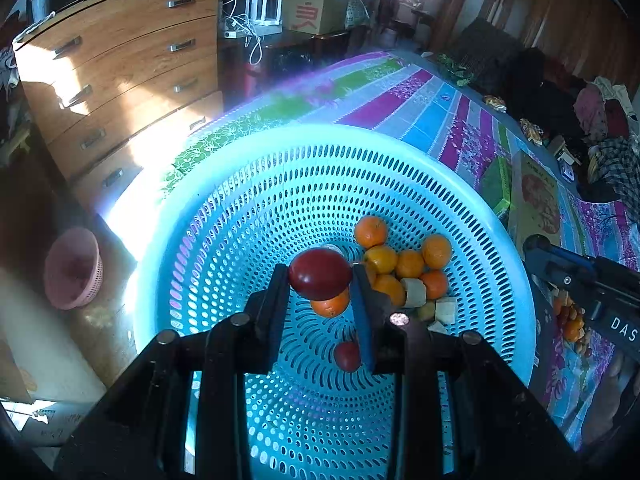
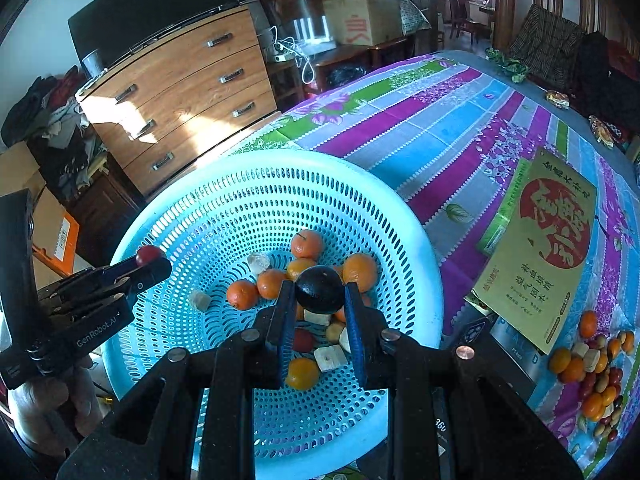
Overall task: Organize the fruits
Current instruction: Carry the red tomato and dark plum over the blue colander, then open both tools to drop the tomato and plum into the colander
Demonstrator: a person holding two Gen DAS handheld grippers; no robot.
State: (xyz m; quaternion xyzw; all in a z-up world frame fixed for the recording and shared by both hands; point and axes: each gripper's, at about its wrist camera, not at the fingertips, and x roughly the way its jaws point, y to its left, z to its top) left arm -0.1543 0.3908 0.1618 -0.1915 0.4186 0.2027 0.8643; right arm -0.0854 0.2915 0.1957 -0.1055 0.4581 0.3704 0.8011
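A large light-blue perforated basket (image 1: 400, 152) (image 2: 400, 216) sits on the table and holds several oranges (image 1: 408, 264) (image 2: 308, 244), pale fruit chunks (image 2: 328, 358) and a small red fruit (image 1: 347, 356). My left gripper (image 1: 320, 276) is shut on a dark red plum-like fruit (image 1: 320, 274) above the basket's middle; it also shows at the left of the right wrist view (image 2: 150, 256). My right gripper (image 2: 320, 292) is shut on a black round fruit (image 2: 320, 289) above the basket's fruit pile. The right gripper's body shows at the right edge of the left wrist view (image 1: 592, 280).
A pile of loose fruits (image 2: 592, 372) lies on the striped tablecloth (image 2: 440, 128) right of the basket. A yellow-and-red printed box (image 2: 548, 248) lies beside it. A wooden chest of drawers (image 2: 180, 92) stands beyond the table. A pink basket (image 1: 74, 268) sits on the floor.
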